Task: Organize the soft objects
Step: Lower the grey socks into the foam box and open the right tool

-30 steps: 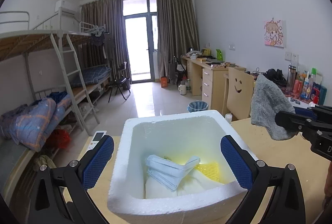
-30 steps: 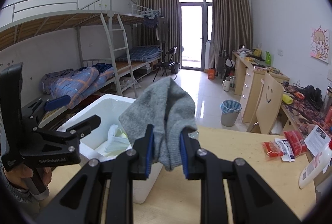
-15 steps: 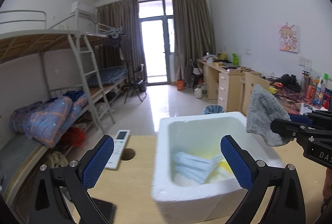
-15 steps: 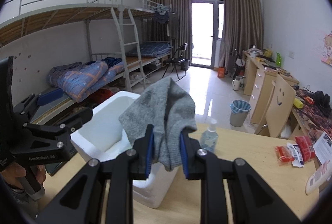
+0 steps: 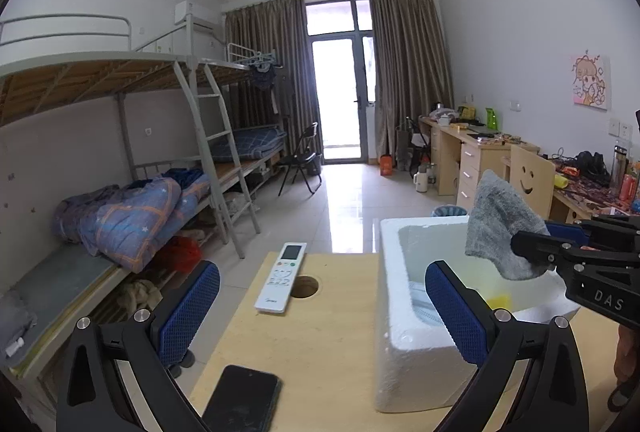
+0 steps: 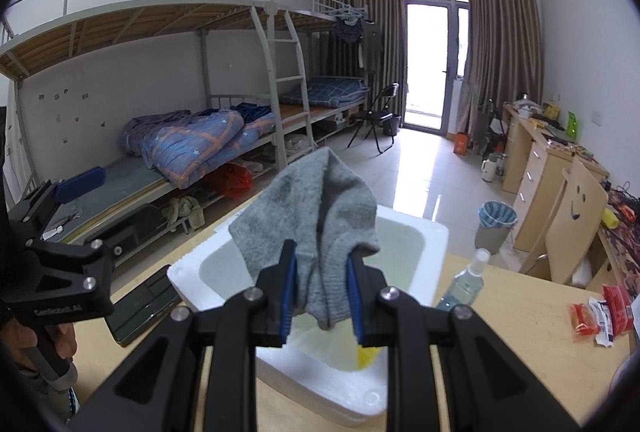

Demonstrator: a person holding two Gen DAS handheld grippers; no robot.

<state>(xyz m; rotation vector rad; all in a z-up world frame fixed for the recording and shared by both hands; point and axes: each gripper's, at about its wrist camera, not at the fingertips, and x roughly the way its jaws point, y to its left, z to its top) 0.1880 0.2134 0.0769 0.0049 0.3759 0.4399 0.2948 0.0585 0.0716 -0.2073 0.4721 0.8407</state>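
My right gripper [image 6: 322, 272] is shut on a grey knitted sock [image 6: 316, 204] and holds it above the white foam box [image 6: 192, 272]. In the left wrist view the sock [image 5: 500, 228] hangs over the box [image 5: 396, 312] from the right gripper [image 5: 532, 244]. Inside the box I see a yellow item [image 5: 498, 301] and a bit of a pale blue mask [image 5: 424, 308]. My left gripper [image 5: 322, 312] is open and empty, left of the box above the wooden table [image 5: 320, 352].
A white remote control [image 5: 282, 278] lies beside a round hole [image 5: 305, 286] in the table. A black phone [image 5: 242, 402] lies near the front edge. A spray bottle [image 6: 466, 282] and red and white packets [image 6: 600, 314] lie right of the box.
The left gripper has swung left, away from the box. The right gripper has carried the sock over the box opening.
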